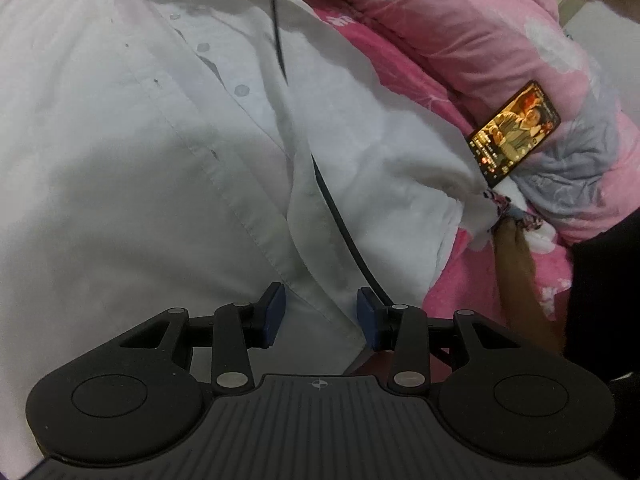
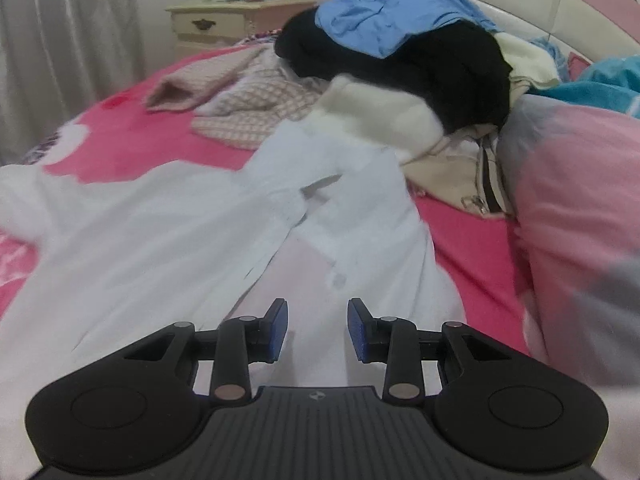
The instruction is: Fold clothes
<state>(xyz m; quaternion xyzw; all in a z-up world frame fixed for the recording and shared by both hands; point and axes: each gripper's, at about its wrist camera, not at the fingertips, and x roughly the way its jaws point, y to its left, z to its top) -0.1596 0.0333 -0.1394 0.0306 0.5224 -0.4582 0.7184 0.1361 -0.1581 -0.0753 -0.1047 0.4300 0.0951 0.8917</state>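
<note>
A white button-front shirt [image 1: 132, 168] lies spread on the bed and fills most of the left wrist view, its placket running down the middle. My left gripper [image 1: 321, 314] hovers over the shirt's lower front edge, blue pads apart, with the fabric lying under the gap and not pinched. A thin black cable [image 1: 340, 220] crosses the shirt. In the right wrist view the same shirt [image 2: 132, 240] stretches away toward its collar. My right gripper [image 2: 318, 328] hangs just above it near a button, with its jaws apart and nothing between them.
A lit phone [image 1: 516, 132] rests on the pink quilt [image 1: 460, 40], and a person's arm [image 1: 516, 260] reaches in beside it. A pile of black [image 2: 420, 60], blue [image 2: 380, 12] and cream [image 2: 372, 120] clothes and a checked garment [image 2: 260, 108] lie beyond the shirt. A nightstand [image 2: 236, 20] stands behind.
</note>
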